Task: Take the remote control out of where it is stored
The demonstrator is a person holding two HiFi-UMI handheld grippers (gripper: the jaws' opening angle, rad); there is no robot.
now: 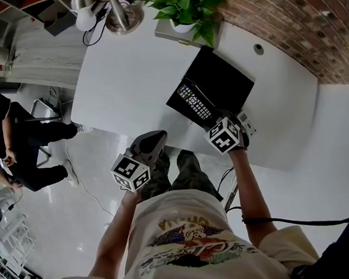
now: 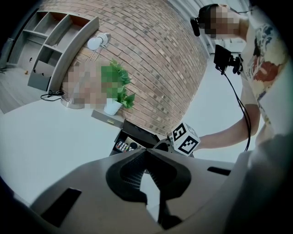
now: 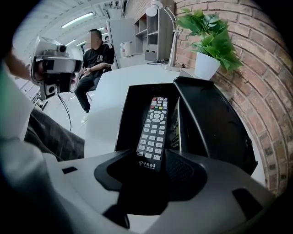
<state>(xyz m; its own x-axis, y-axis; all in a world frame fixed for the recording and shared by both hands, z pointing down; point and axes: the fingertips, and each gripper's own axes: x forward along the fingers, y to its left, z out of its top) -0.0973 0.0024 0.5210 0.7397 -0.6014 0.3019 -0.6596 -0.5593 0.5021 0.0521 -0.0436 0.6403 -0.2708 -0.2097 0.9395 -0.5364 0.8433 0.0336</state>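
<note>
We see the slim black remote control (image 3: pixel 153 132), its rows of small pale buttons facing up, lying lengthwise in the open glossy black case (image 3: pixel 126 114) on the smooth white table (image 1: pixel 127 79). Our right gripper (image 3: pixel 152 165) stands wide at the case's near edge, with its ribbed pads either side of the remote's near end and not pressing it. Our left gripper (image 2: pixel 146 154), well apart from the case, has its jaw tips together and empty.
</note>
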